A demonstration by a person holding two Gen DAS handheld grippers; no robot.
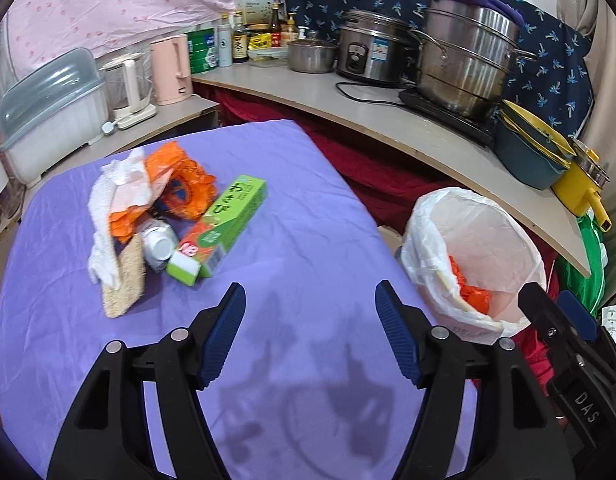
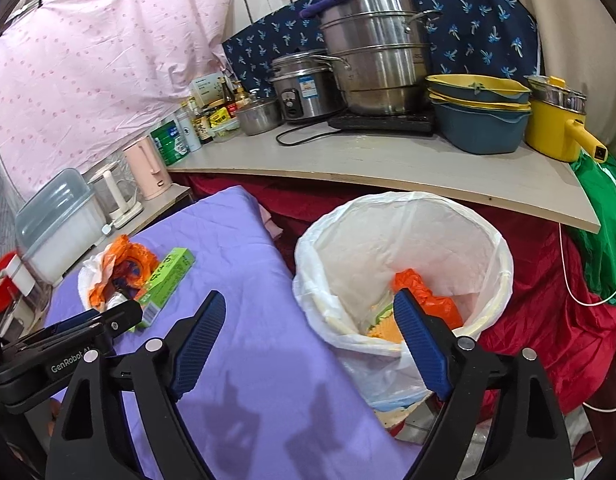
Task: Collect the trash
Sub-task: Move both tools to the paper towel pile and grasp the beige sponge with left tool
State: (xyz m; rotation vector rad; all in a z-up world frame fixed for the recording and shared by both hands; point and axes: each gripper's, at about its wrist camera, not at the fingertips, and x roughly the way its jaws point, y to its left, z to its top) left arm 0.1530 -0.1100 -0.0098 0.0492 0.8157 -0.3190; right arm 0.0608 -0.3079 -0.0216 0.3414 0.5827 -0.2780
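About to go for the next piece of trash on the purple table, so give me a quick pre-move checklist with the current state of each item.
1. Left claw open and holding nothing: ok.
2. Right claw open and holding nothing: ok.
3. Trash left to pick: ok. A green box, an orange wrapper, a white tissue, a small white bottle and a beige sponge lie piled on the table.
4. Green box reachable without disturbing the pile: ok; it lies at the pile's near edge.
5. Bin lined and open with room: ok; only a few pieces at the bottom.
6. Bottle capped: cannot tell.
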